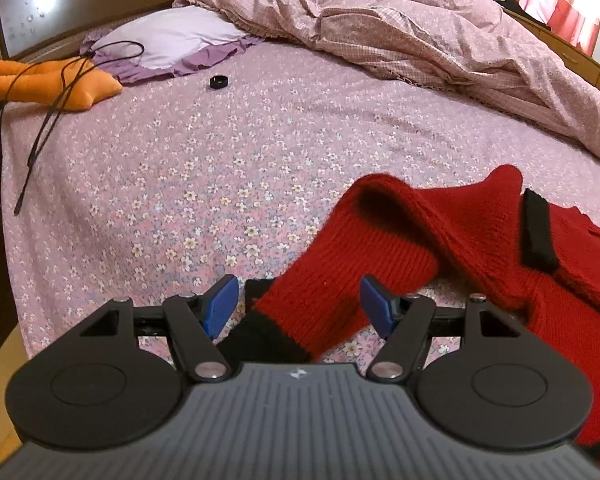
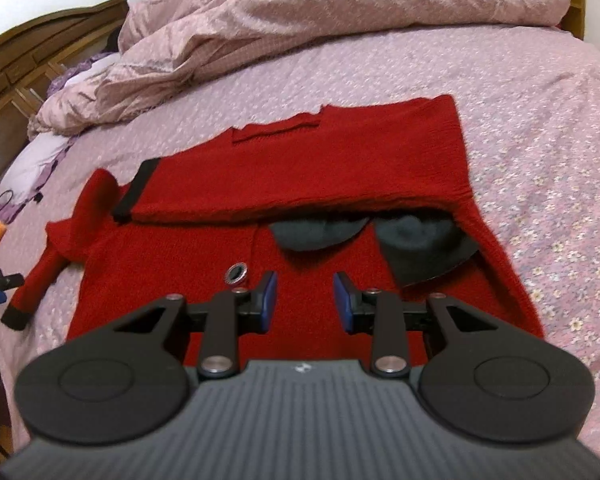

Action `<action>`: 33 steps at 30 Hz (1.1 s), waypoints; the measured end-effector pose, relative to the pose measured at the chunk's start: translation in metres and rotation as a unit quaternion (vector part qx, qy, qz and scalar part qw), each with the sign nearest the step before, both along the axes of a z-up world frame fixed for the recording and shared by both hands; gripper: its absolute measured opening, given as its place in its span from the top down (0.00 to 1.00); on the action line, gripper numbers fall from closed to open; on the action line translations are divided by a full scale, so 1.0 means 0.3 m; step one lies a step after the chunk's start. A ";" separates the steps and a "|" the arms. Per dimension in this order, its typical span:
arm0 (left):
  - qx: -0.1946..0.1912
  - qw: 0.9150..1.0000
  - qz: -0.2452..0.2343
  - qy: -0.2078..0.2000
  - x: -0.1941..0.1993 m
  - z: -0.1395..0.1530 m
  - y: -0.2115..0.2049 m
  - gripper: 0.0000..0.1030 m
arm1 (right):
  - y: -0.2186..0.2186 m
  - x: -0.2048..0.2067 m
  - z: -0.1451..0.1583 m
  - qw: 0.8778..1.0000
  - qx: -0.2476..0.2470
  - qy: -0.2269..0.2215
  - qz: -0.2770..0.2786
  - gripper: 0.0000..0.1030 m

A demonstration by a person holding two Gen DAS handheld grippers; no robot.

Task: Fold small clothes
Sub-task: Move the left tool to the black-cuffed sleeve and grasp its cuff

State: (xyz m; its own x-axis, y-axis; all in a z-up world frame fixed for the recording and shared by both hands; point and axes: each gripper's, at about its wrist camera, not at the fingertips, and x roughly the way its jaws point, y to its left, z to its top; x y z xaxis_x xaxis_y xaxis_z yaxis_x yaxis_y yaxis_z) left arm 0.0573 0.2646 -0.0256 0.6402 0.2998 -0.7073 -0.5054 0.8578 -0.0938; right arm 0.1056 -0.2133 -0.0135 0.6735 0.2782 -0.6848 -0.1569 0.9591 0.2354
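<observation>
red knitted sweater half folded on the flowered bed, both grippers hovering with nothing held

low in the left wrist view, the left gripper (image 1: 300, 304) stands wide apart, the black-cuffed red sleeve (image 1: 300, 312) lying between its blue pads (image 1: 220, 300) but not pinched. low in the right wrist view, the right gripper (image 2: 305, 300) is partly open and empty over the red knitted sweater (image 2: 300, 184) at frame centre, one sleeve folded across it. it lies on the pink flowered bedsheet (image 1: 160, 168); a crumpled pink quilt (image 2: 300, 20) fills the top.
</observation>
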 end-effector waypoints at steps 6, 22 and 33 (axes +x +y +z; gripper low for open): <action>-0.023 1.000 -0.009 0.004 -0.005 -0.048 0.015 0.30 | 0.055 0.004 -0.019 1.000 -0.007 0.013 0.020 0.67; 0.034 0.999 -0.036 -0.005 0.018 -0.049 0.016 0.73 | 0.081 0.003 -0.037 0.999 -0.010 0.025 0.024 0.67; 0.167 0.984 -0.025 -0.050 0.093 0.135 0.091 0.83 | 0.081 0.002 -0.036 0.999 -0.009 0.024 0.023 0.67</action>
State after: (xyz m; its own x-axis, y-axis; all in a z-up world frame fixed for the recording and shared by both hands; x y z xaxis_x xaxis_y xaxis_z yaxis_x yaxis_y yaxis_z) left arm 0.0852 0.2918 0.0148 0.7209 0.4713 -0.5081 -0.4645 0.8727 0.1504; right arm 0.1062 -0.1889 -0.0242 0.6265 0.2951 -0.7214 -0.1897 0.9554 0.2261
